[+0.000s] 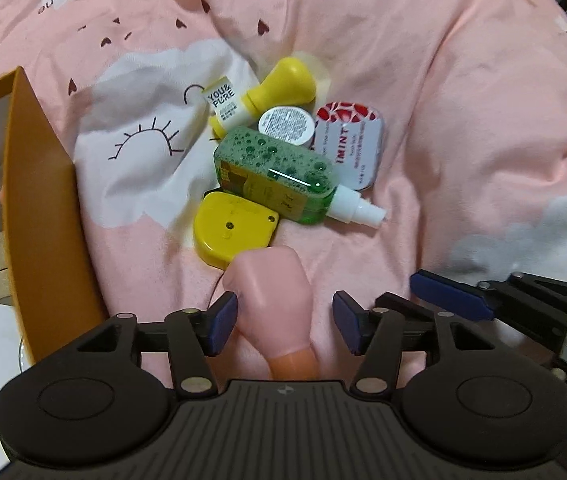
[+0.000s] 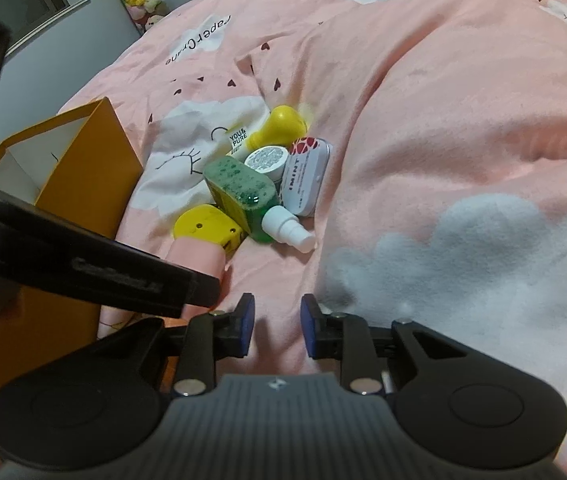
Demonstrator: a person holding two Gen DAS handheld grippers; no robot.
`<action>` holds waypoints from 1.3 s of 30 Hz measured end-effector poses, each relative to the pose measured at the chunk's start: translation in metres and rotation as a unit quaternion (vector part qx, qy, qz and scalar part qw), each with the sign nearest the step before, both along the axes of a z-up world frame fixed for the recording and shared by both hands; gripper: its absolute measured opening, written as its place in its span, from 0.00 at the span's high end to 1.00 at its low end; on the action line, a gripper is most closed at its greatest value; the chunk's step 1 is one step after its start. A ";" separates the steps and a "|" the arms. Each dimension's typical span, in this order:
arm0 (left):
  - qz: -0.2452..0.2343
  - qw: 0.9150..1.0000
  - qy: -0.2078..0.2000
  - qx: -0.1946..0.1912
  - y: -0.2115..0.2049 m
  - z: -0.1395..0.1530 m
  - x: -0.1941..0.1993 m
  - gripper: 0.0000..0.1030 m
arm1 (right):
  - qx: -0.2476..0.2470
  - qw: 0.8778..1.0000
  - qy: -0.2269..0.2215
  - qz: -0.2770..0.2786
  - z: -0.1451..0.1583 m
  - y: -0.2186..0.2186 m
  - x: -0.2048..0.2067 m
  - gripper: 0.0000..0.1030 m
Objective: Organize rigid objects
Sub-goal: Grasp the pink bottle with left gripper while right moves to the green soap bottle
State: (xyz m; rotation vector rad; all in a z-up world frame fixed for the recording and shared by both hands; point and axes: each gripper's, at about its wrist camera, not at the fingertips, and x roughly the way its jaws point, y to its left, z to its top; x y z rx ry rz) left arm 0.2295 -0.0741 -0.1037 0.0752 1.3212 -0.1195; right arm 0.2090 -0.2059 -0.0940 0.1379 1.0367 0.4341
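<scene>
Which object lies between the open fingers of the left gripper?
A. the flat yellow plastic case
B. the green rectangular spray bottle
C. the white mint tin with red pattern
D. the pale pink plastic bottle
D: the pale pink plastic bottle sits between the spread pads of the left gripper.

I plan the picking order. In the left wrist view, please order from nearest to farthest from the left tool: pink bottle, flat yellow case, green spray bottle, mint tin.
1. pink bottle, between the open fingers.
2. flat yellow case, just beyond, slightly left.
3. green spray bottle, centre of pile.
4. mint tin, behind, right.
</scene>
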 end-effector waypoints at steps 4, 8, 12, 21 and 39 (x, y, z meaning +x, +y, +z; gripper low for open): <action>0.002 1.000 -0.003 0.020 -0.005 -0.008 0.004 0.37 | -0.003 1.000 0.001 0.004 -0.002 0.001 0.001 0.77; -0.005 0.999 0.011 0.032 -0.004 -0.021 0.006 0.45 | -0.003 1.000 0.000 0.005 -0.002 0.001 0.001 0.77; -0.014 1.000 0.007 0.021 -0.003 -0.016 0.005 0.45 | -0.019 1.000 -0.011 0.012 0.003 0.005 -0.001 0.76; -0.023 0.998 -0.048 -0.021 0.024 0.032 0.011 0.49 | -0.046 0.994 -0.067 0.075 0.031 0.021 0.012 0.75; -0.055 0.997 -0.038 -0.031 0.046 0.026 0.048 0.52 | -0.075 0.977 -0.055 0.192 -0.008 0.069 0.082 0.67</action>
